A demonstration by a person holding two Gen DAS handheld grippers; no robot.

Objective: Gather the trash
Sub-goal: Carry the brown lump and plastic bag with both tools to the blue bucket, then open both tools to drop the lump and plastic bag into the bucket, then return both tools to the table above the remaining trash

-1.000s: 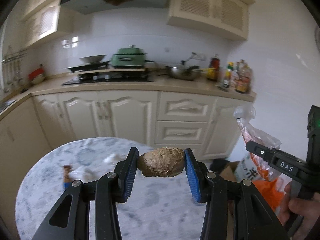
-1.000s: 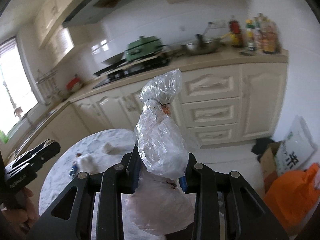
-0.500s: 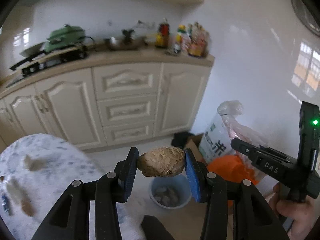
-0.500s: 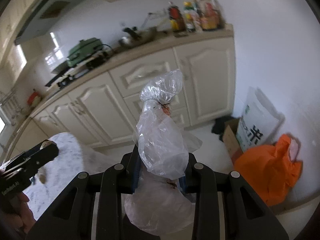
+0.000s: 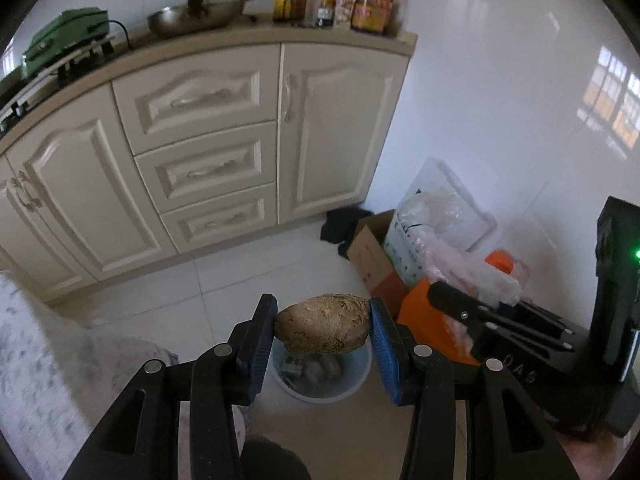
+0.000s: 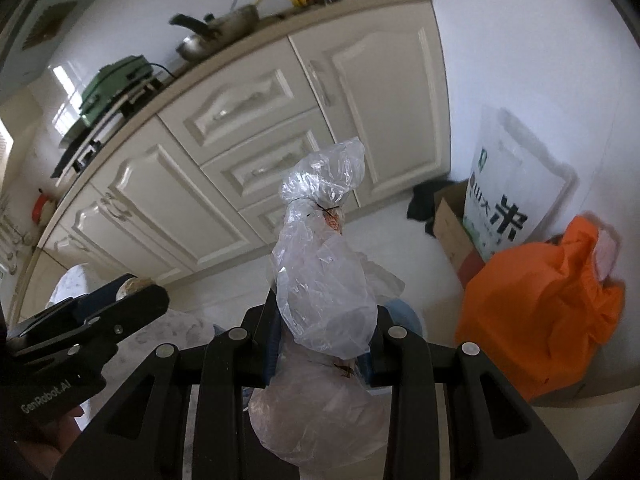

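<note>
Now over bin point(image 5: 320, 380), probably: potato point(image 5: 322, 328).

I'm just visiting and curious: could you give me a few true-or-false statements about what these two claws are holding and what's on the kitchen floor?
1. The left claw grips a brown lumpy root. True.
2. The right claw is empty. False: it is shut on a tied clear plastic bag.
3. A pale blue bin stands on the floor below the root. True.
4. The orange bag sits on the counter. False: it is on the floor by the wall.
</note>
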